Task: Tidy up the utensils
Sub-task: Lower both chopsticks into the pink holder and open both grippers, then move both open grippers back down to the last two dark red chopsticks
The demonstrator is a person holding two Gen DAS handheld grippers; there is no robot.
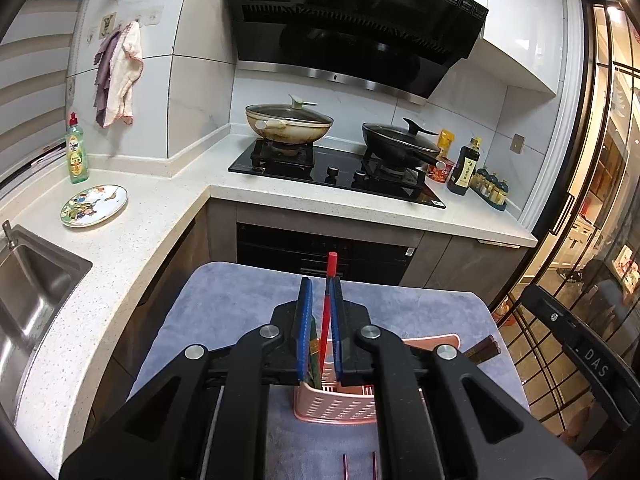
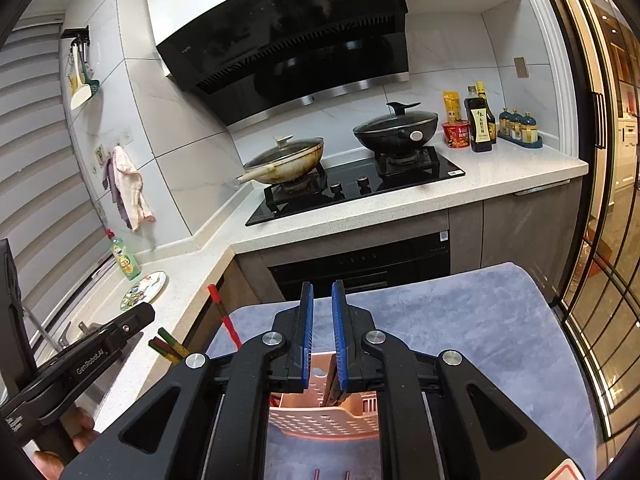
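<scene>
A pink perforated utensil basket [image 1: 340,404] stands on a grey-blue cloth [image 1: 224,312]; it also shows in the right wrist view [image 2: 320,420]. My left gripper [image 1: 321,284] is shut on a red chopstick [image 1: 331,266] that stands upright over the basket. That chopstick shows in the right wrist view [image 2: 224,312], beside green and red chopsticks [image 2: 170,346] near the left gripper's body. My right gripper [image 2: 322,288] sits above the basket with its jaws slightly apart; dark chopsticks [image 2: 332,390] stand in the basket below it. Dark chopstick ends [image 1: 484,350] show at the right.
A counter [image 1: 132,240] wraps around with a sink [image 1: 32,292], a patterned plate [image 1: 94,205] and a green soap bottle [image 1: 77,152]. Two lidded woks [image 1: 288,120] sit on the hob. Sauce bottles [image 1: 464,168] stand right. Two red chopsticks [image 1: 360,466] lie on the cloth.
</scene>
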